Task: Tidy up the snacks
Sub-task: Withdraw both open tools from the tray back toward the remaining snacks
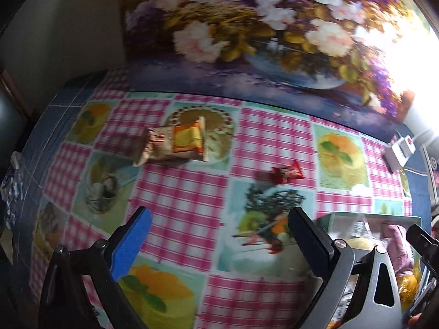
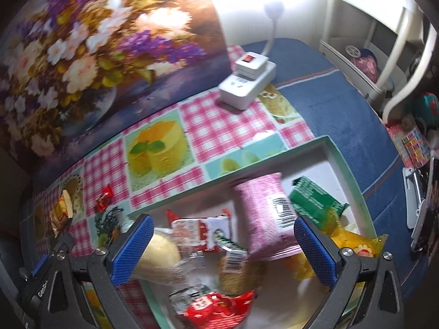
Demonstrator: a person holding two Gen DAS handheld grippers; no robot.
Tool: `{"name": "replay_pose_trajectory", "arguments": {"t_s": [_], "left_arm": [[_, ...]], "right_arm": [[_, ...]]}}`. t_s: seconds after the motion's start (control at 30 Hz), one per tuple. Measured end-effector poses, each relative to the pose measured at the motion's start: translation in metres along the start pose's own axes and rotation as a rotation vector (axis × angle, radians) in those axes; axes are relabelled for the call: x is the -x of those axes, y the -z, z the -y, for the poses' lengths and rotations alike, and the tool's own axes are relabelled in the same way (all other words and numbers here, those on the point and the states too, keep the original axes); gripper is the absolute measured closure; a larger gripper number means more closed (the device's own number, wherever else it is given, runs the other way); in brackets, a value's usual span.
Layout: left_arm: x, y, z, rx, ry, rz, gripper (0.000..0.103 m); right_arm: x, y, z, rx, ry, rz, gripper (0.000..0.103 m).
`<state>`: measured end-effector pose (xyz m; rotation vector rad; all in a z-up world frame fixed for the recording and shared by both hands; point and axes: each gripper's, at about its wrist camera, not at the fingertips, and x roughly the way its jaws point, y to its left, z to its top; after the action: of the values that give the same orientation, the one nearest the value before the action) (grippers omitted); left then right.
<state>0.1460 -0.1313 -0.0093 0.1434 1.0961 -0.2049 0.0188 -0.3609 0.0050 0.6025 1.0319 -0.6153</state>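
An orange-and-cream snack packet (image 1: 178, 144) lies on the checked tablecloth at the far left; it also shows in the right wrist view (image 2: 63, 211). A small red candy packet (image 1: 288, 175) lies mid-table, seen too in the right wrist view (image 2: 104, 198). My left gripper (image 1: 219, 235) is open and empty above the cloth, short of both. A white box with a green rim (image 2: 354, 181) holds several snacks: a pink pack (image 2: 263, 213), a green pack (image 2: 315, 200), red-and-white packs (image 2: 203, 231). My right gripper (image 2: 223, 249) is open above the box, holding nothing.
A white power strip with a red switch (image 2: 247, 85) sits at the table's far right, also in the left wrist view (image 1: 397, 153). A large flower painting (image 1: 260, 35) stands against the wall behind the table. Blue fabric (image 2: 337, 115) lies right of the box.
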Motion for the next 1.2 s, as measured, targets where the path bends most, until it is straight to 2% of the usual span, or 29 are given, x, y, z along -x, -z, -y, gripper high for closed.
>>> {"name": "replay_pose_trajectory", "arguments": {"t_s": [0.33,0.63,0.73,0.9,1.2], "left_arm": [[-0.015,0.002,-0.047,0.072,-0.044,-0.031,0.004],[-0.027,0.002,-0.084,0.129,-0.072,-0.064,0.004],[-0.031,0.001,-0.093,0.132,-0.063,-0.056,0.004],[-0.047,-0.009,-0.105,0.084,-0.034,-0.088,0.004],[-0.056,-0.049,-0.108,0.022,0.048,-0.075,0.004]], "right_arm": [[0.000,0.016,-0.064,0.131,-0.045,-0.002,0.000],[-0.005,0.029,-0.105,0.218,-0.092,0.006,0.000],[-0.007,0.028,-0.112,0.215,-0.127,0.012,0.000],[-0.019,0.024,-0.126,0.215,-0.155,0.002,0.000],[-0.044,0.009,-0.156,0.287,-0.126,-0.022,0.000]]}}
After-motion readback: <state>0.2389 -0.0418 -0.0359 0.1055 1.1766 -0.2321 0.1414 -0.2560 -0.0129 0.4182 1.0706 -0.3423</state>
